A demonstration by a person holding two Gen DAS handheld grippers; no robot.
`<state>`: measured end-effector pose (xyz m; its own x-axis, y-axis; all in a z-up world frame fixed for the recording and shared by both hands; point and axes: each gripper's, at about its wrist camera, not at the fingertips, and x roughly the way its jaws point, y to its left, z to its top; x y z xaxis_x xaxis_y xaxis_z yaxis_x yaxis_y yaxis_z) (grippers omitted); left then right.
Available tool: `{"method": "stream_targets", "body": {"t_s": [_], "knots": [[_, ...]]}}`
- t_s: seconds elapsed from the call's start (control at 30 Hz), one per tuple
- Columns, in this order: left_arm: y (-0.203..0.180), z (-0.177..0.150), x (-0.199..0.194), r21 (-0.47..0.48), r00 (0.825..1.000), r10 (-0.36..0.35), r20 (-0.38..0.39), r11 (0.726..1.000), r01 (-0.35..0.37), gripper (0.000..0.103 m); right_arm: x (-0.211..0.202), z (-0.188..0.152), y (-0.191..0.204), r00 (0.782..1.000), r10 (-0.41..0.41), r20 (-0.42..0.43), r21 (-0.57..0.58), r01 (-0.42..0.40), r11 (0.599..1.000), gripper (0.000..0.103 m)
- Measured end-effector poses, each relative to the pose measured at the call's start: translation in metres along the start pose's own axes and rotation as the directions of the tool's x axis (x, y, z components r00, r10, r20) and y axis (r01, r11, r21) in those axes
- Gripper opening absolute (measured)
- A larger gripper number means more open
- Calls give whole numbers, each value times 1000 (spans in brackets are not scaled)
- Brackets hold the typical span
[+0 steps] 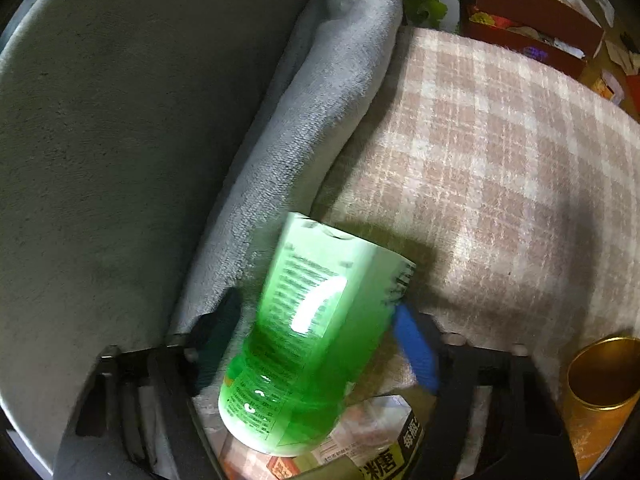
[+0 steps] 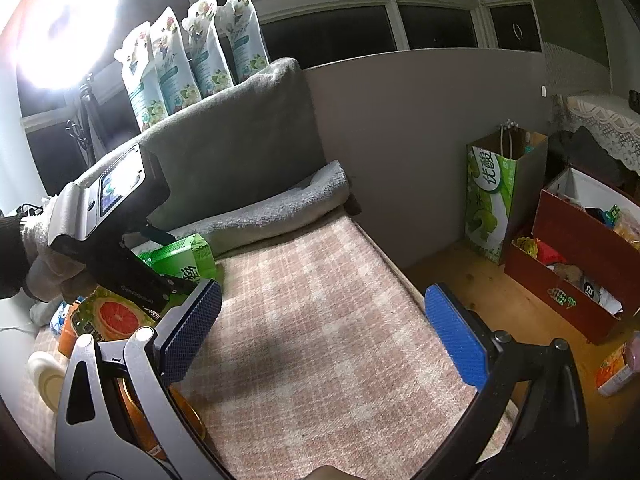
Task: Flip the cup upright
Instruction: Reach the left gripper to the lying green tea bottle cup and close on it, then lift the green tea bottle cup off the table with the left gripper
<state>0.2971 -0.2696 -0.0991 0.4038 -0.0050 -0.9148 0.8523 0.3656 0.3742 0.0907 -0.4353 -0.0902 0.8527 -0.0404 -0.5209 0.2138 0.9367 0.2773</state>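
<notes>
A pink and white checked blanket (image 1: 500, 168) covers the bed, with a rolled grey towel (image 1: 320, 120) along its left edge. The left gripper (image 1: 316, 332) squeezes a see-through green plastic cup (image 1: 308, 332) between its fingers, tilted above the blanket's near edge. The right gripper (image 2: 320, 320) is wide open and holds nothing.

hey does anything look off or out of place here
The green cup is held tilted in the left gripper, not upright, above a printed carton. The right gripper is open and holds nothing. No spill shows.
</notes>
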Motion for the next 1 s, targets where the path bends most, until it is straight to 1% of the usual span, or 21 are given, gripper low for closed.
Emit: {"method": "stream_targets", "body": {"t_s": [0.03, 0.1, 0.2, 0.4, 0.53, 0.6, 0.63, 0.83, 0.87, 0.93, 0.97, 1.0], "knots": [[-1, 5, 4, 5, 1000, 9, 4, 1000, -9, 63, 0, 0, 0, 1000, 0, 0, -2, 0, 1000, 103], [-1, 1, 0, 7, 1000, 14, 16, 1000, -14, 62, 0, 1, 0, 1000, 0, -2, -2, 0, 1000, 103], [-11, 5, -16, 7, 999, 34, 41, 999, -34, 61, -1, 1, 0, 1000, -4, 1, -3, 4, 1000, 103], [1, 4, -46, -26, 993, 68, 95, 998, -65, 59, -4, 0, 2, 1000, -8, 5, -3, 8, 1000, 103], [8, 2, -70, -49, 986, 100, 132, 994, -95, 58, -8, 0, 6, 1000, -8, 8, -7, 8, 1000, 103], [14, 2, -85, -64, 984, 102, 146, 994, -94, 57, -11, 1, 8, 1000, -9, 11, -10, 9, 1000, 103], [11, 1, -88, -66, 983, 105, 152, 993, -96, 57, -12, 1, 9, 1000, -8, 13, -11, 8, 1000, 103], [13, -15, -133, -109, 969, 132, 208, 988, -111, 56, -27, 4, 18, 999, -1, 33, -24, 2, 1000, 103], [5, -16, -123, -113, 967, 135, 215, 987, -112, 56, -30, 4, 20, 999, -1, 37, -28, 2, 1000, 103], [4, -28, -127, -126, 961, 140, 239, 986, -113, 56, -36, 4, 23, 999, -1, 44, -36, 2, 999, 103], [-5, -22, -123, -132, 958, 146, 248, 984, -116, 56, -40, 5, 24, 999, 1, 48, -38, 1, 999, 103], [-8, -25, -127, -137, 955, 147, 257, 984, -115, 56, -44, 5, 26, 999, 3, 51, -39, -1, 999, 103]]}}
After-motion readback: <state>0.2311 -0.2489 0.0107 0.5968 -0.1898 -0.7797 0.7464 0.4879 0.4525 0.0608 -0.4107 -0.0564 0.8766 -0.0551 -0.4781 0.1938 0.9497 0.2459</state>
